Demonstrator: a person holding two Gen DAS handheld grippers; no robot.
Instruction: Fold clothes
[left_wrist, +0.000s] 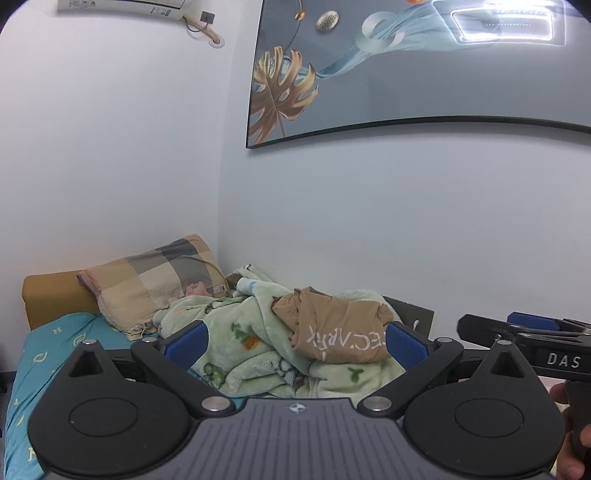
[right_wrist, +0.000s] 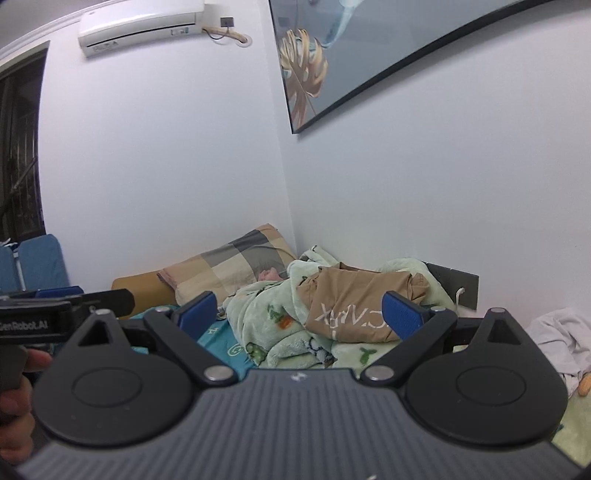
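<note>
Jaws wide apart, both grippers (left_wrist: 295, 343) (right_wrist: 300, 314) level toward tan garment (left_wrist: 340, 332).

A home bedroom: bed (left_wrist: 44, 354), pillow (left_wrist: 155, 284), blanket (left_wrist: 236, 332), wall air conditioner (right_wrist: 140, 26).

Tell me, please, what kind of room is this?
Most likely a bedroom. A bed with a teal sheet stands in the corner, with a checked pillow and a crumpled green blanket on it. A tan garment lies on the blanket, and an air conditioner hangs on the wall.
</note>
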